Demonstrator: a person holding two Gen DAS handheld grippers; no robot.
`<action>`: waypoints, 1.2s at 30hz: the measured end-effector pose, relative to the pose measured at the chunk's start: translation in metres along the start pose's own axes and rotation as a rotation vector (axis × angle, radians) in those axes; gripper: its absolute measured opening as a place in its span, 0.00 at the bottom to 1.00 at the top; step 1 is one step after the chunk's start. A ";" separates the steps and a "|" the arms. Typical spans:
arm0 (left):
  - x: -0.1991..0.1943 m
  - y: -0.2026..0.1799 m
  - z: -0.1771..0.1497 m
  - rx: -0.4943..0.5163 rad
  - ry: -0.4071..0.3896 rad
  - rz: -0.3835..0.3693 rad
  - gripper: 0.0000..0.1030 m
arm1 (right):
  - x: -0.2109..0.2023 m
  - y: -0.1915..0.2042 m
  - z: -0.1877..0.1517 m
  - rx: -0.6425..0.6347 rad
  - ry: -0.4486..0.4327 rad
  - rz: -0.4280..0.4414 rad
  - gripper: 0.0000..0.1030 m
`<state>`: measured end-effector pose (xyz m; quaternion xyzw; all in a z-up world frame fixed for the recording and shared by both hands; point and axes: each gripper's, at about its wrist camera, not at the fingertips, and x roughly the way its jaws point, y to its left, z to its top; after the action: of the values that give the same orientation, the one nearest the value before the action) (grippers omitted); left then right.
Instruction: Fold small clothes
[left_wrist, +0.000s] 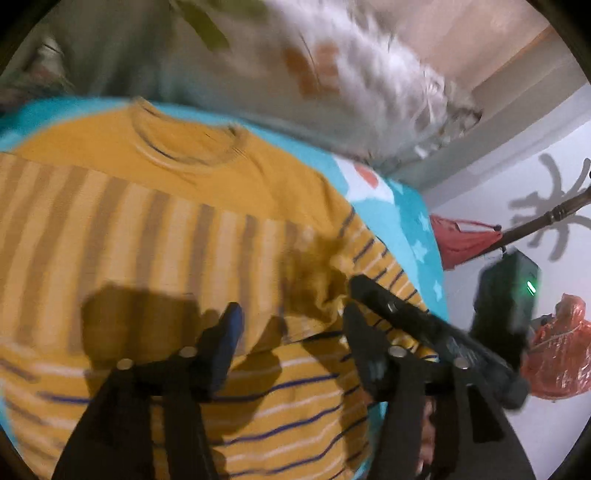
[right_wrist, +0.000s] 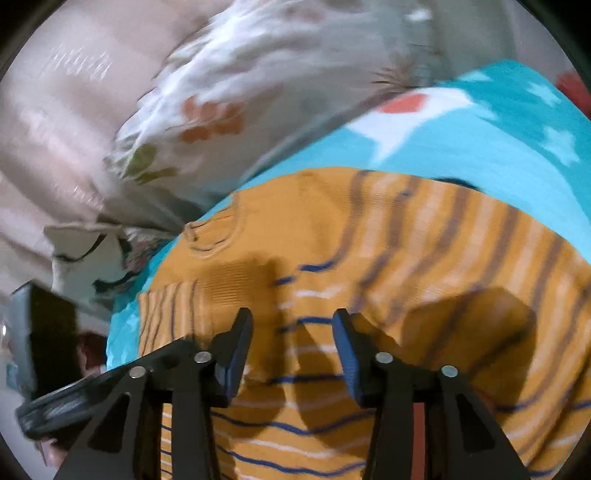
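Shirt: the mustard striped shirt (left_wrist: 177, 236) is lying on a teal blanket (left_wrist: 413, 214) spread over the bed, collar (left_wrist: 184, 144) pointing toward the pillows (left_wrist: 351, 74). It is taking up most of the blanket's middle, with one side reaching close to the blanket's right edge.

Fold state: a striped flap, probably a sleeve or side panel, is lying turned in over the body near the lower part of the shirt; the stripes there are running crosswise to those on the chest. The pictures are blurred, so the exact edge of the flap is hard to trace.

Left gripper (left_wrist: 291, 332): it is hovering just above the shirt with its jaws spread, holding nothing.

Right gripper (right_wrist: 291, 336): it is also hanging over the shirt, jaws spread and empty. In the left view its body is crossing beside the bunched cloth near the blanket's right edge.

Step in hand: judging by the layout, a side fold is being finished or the next one is being lined up.

Next move: likely calling for each pair of jaws to be pinching a shirt edge, one near the shoulder, one near the hem, then carrying that side over the middle evenly.

Risk: the cloth may be bunching where it is already rumpled.
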<state>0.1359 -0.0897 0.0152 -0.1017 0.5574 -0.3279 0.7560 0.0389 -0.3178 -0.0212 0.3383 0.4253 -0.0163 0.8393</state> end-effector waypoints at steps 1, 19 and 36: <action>-0.016 0.010 -0.005 0.003 -0.031 0.053 0.58 | 0.007 0.008 0.001 -0.022 0.009 0.007 0.52; -0.074 0.166 -0.087 -0.214 -0.022 0.561 0.59 | 0.069 0.020 0.000 -0.137 0.082 -0.239 0.10; -0.148 0.172 -0.076 -0.102 -0.071 0.415 0.32 | -0.062 -0.009 -0.020 0.006 -0.149 -0.325 0.44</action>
<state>0.1088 0.1482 0.0133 -0.0341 0.5553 -0.1330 0.8202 -0.0174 -0.3299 0.0105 0.2655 0.4112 -0.1781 0.8537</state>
